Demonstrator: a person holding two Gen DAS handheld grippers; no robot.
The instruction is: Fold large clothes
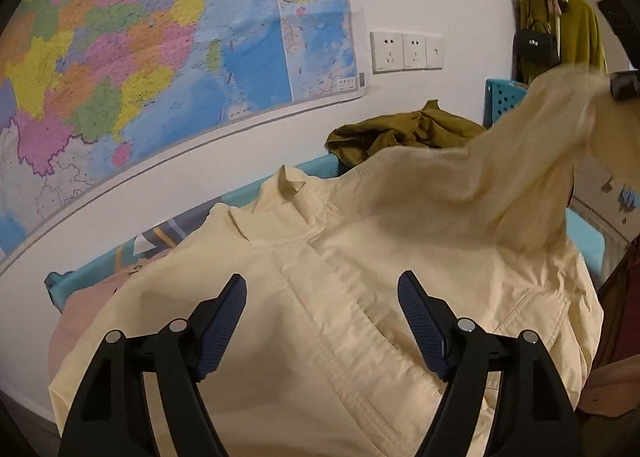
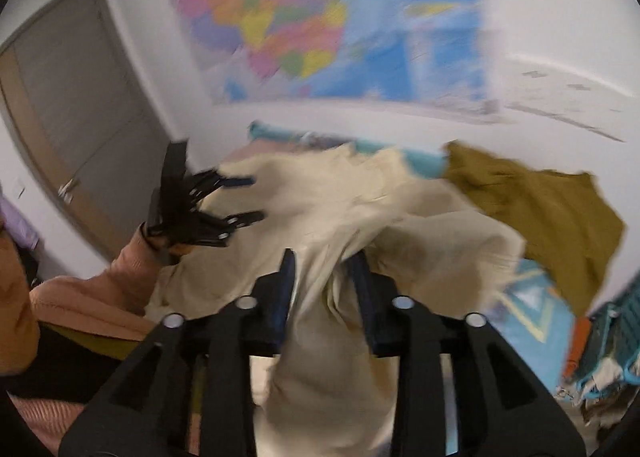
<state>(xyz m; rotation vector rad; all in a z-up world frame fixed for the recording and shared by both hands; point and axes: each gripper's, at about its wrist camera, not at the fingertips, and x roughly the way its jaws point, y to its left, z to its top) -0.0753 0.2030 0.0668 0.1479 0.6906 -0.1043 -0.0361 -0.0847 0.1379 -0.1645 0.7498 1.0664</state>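
Sleeve lifted, jacket body flat on the bed

Right gripper (image 2: 326, 277) is clamped on the sleeve of the cream jacket (image 1: 360, 277); left gripper (image 1: 322, 321) hangs apart, holding nothing. The bunched sleeve may slip out – the grip looks loose. Jacket's long axis runs from 6 toward 11 o'clock, collar (image 1: 286, 185) far, beside the olive garment (image 1: 404, 129).
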